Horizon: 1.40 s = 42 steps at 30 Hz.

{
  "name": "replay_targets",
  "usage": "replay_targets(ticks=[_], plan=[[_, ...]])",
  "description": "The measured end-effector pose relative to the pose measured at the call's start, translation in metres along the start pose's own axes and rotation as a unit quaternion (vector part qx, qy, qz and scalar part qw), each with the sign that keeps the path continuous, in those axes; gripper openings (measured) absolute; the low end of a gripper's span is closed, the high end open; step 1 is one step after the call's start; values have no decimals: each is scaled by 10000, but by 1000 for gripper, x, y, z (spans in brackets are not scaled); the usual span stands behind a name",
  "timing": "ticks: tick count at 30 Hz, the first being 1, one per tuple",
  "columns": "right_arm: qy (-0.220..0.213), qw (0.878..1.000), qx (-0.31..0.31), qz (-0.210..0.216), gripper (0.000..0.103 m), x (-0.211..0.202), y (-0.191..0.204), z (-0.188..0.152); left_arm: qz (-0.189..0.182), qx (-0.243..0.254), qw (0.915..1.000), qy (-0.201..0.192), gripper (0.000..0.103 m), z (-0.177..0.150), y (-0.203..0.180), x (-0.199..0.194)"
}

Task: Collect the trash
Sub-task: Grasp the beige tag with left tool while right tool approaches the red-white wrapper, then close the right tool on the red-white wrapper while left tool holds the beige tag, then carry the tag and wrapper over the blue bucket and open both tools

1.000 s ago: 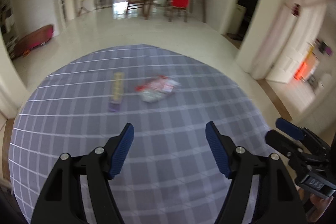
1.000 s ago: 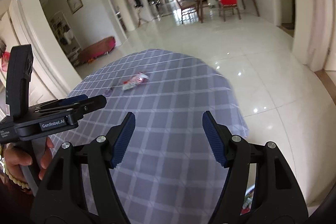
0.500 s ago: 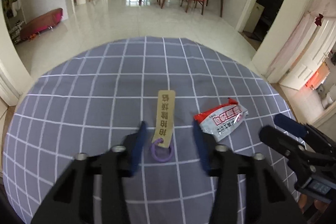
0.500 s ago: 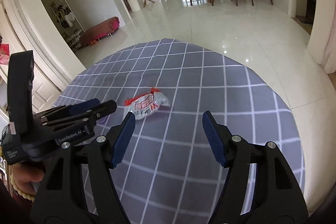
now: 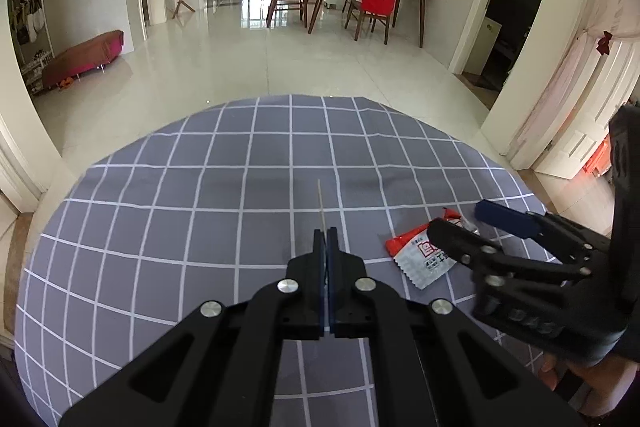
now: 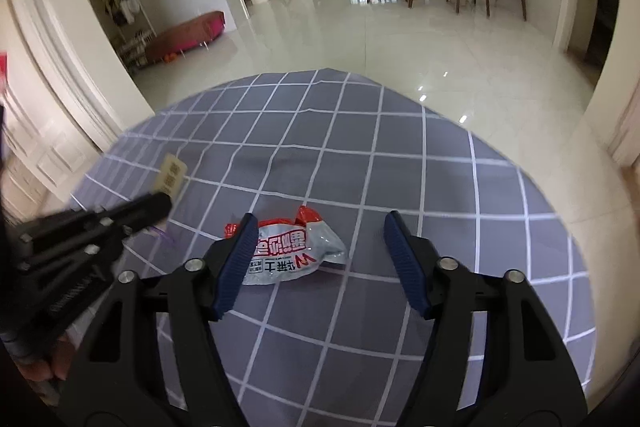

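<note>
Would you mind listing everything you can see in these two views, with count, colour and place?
Tag: one, tan with a purple loop, held off the cloth in the left gripper, edge-on in the left wrist view.
Snack wrapper: one, white and red, lying on the cloth just ahead of the right gripper.
Tablecloth: one, grey with white grid, covering the round table.
Bench: one, magenta, on the floor far left.
Dining chairs: several, wooden, one draped in red, far back.
Left gripper: black, blue pads, shut on the tag.
Right gripper: black, blue pads, open.
</note>
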State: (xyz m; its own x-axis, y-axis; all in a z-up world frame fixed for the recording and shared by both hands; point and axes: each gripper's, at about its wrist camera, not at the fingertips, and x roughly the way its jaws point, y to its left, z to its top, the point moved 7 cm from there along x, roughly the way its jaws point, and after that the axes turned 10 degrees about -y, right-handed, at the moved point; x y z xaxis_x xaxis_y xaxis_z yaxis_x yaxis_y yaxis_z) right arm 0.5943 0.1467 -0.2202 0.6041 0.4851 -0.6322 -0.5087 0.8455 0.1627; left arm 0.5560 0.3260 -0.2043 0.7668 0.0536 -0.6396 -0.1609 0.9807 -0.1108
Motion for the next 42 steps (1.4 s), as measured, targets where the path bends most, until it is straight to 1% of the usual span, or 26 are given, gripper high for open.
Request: replay_targets(ticks=[1,2,4,7,11,14,17,21,24,27,30,31,32,35,36,38,39,42], plan=[[11,9999,-106,-10,27,0,3,0,17,26,10000,-19,1,1,-1,-2],[49,9999,-130,47,22,-1,4,-1,21,44,10000,-36,1,1,-2,-4],[30,9997,-219,82,18,-6,7,-4,9,41,10000,-46,1,1,-2,-11],[-52,9997,-195,163,17,-18,5,-7,-67,50,9999,-76,1,2,-10,-23],[-314,9989,50,337,17,-54,-2,-7,-163,130,9996,-163,1,1,-24,-46],[-528,9979,102,370,17,-91,-6,-9,-275,277,9989,-244,1,0,-43,-70],[-754,9963,210,358,17,-135,-19,-18,-421,384,9978,-346,1,0,-66,-95],[-954,9946,315,260,17,-186,-38,-32,-636,624,9950,-462,1,-7,-109,-127],[-1131,9928,364,123,17,-228,-59,-46,-881,890,9907,-524,1,-20,-153,-151],[-1341,9898,483,-14,17,-272,-83,-65,-1125,1132,9857,-530,1,-34,-198,-167],[-1547,9855,665,-203,17,-314,-111,-89,-1415,1408,9790,-423,1,-57,-249,-176],[-1614,9838,726,-282,17,-327,-121,-99,-1490,1462,9772,-374,1,-63,-261,-177],[-1653,9826,764,-358,17,-335,-128,-106,-1595,1545,9745,-313,1,-72,-279,-178],[-1774,9767,916,-788,17,-369,-162,-141,-1866,1670,9680,-175,1,-95,-321,-178],[-1791,9749,973,-900,17,-377,-172,-151,-2004,1711,9646,-83,1,-106,-339,-178],[-1826,9703,1118,-1126,17,-390,-191,-171,-2151,1807,9597,55,1,-125,-366,-174],[-1853,9662,1174,-1351,17,-400,-204,-185,-2204,1843,9578,119,1,-134,-377,-172],[-1894,9556,1407,-1766,17,-421,-231,-220,-2392,2006,9492,391,1,-166,-413,-163]])
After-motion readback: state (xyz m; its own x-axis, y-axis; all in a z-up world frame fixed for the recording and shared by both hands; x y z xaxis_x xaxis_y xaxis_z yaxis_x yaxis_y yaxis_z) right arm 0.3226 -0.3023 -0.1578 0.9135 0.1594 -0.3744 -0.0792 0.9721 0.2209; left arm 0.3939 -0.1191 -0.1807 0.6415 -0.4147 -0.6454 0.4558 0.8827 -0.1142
